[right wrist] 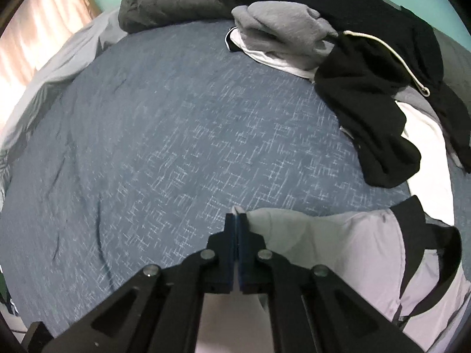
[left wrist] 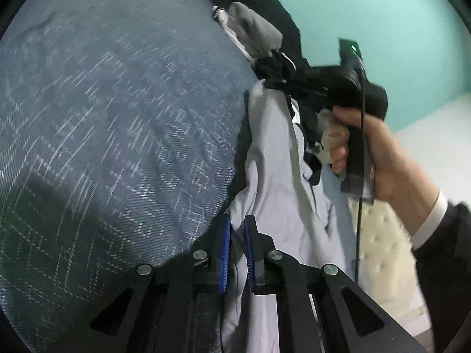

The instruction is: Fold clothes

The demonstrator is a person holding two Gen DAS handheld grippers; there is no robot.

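Pale lavender-grey garment with black trim [left wrist: 273, 158]: raised above the blue cross-hatched bedspread [right wrist: 176, 147], pinched by both the left gripper [left wrist: 237, 253] and right gripper [right wrist: 236, 235]. Heap of black and grey clothes [right wrist: 338, 38]: bedspread's far edge.

A pale lilac garment with black trim [right wrist: 368, 250] hangs above the blue crosshatch-patterned bedspread [right wrist: 176, 147], pinched between the left gripper [left wrist: 237, 235] and the right gripper [right wrist: 237, 220]. A heap of black, grey and white clothes [right wrist: 338, 44] lies at the bed's far right, before a dark grey rolled duvet [right wrist: 164, 3].
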